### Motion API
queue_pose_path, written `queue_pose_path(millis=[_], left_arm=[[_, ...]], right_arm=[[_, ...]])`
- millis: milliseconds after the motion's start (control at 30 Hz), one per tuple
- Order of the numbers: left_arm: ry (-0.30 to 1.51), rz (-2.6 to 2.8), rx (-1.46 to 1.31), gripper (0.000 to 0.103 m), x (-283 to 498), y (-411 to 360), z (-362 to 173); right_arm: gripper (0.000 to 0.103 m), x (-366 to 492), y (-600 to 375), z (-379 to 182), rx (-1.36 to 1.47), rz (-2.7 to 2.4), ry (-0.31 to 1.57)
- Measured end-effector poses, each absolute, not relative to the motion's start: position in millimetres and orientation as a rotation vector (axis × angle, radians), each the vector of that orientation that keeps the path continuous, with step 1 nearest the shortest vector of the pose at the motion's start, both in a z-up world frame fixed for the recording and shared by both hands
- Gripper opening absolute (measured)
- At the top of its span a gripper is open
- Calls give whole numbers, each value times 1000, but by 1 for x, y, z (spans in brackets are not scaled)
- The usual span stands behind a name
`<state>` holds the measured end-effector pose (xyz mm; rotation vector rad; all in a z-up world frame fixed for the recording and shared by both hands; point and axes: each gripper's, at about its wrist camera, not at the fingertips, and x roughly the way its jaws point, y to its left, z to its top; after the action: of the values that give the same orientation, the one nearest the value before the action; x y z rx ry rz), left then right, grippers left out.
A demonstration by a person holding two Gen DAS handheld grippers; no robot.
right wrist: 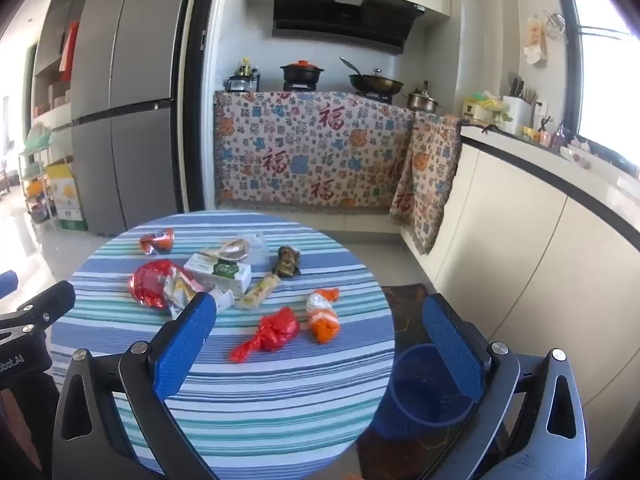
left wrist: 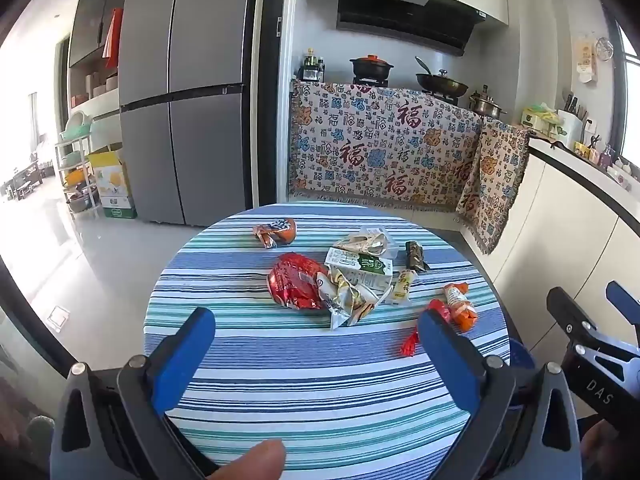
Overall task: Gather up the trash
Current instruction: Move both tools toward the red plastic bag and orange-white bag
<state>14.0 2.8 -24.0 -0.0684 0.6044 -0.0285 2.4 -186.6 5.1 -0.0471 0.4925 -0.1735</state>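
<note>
Above the striped counter [left wrist: 320,380], both grippers tilt forward and downward. Left gripper [left wrist: 316,344]: jaws spread wide, nothing between them; a fingertip [left wrist: 256,460] shows at its base. Right gripper [right wrist: 320,332]: likewise fully spread and empty. Trash lies ahead of both, none touched. Red crumpled wrapper [right wrist: 272,334]: between the right gripper's fingers, just beyond them, long axis running from near-left to far-right. Orange-and-white packet [right wrist: 322,314]: just right of it, lengthwise away from the gripper. Blue bin [right wrist: 424,392]: beneath the right finger.
</note>
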Motion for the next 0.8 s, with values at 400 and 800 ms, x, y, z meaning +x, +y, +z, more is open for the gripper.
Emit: queue_pose_path(millis=[400, 800], left_arm=[[573, -15, 11, 103, 15, 0, -31], [711, -35, -98, 103, 43, 35, -80]], right_arm=[[103, 2, -195, 3, -33, -189, 491], [103, 23, -208, -40, -7, -162, 581]])
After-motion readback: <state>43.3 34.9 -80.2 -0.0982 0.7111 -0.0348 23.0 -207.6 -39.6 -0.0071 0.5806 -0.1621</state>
